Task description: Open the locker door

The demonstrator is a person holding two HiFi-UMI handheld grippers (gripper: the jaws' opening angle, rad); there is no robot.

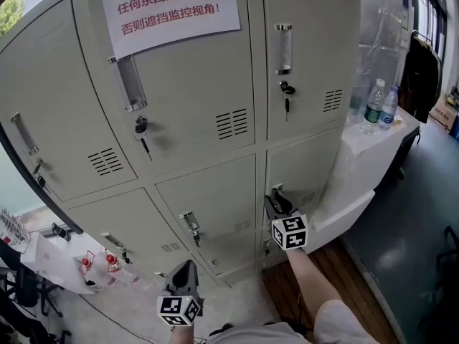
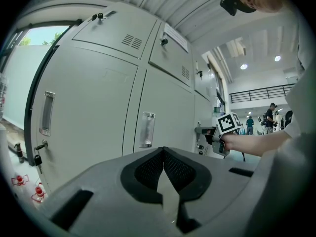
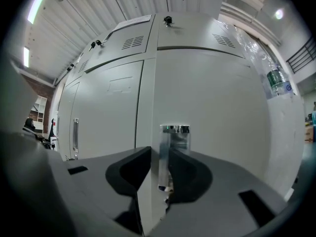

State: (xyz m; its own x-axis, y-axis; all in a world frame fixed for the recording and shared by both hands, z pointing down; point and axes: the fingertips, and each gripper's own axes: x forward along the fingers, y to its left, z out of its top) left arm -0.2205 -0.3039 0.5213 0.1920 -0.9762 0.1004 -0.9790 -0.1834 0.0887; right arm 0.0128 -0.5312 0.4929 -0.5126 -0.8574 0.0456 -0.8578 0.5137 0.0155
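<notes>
The grey lockers fill the head view. My right gripper (image 1: 275,201) is at the chrome handle (image 1: 276,189) of the lower right locker door (image 1: 308,167). In the right gripper view the handle (image 3: 165,144) stands upright between the jaws of the right gripper (image 3: 160,151). The jaws are half closed round its left edge, the right pad against it and a thin gap showing at the left pad. My left gripper (image 1: 183,269) hangs low before the bottom lockers. Its pads meet at the tips of the left gripper (image 2: 163,150) with nothing between them.
A white table (image 1: 373,153) with two water bottles (image 1: 379,104) stands just right of the lockers. Keys hang in the upper locks (image 1: 141,127). A paper notice (image 1: 168,6) is stuck up top. Small red items (image 1: 97,262) lie at the lower left.
</notes>
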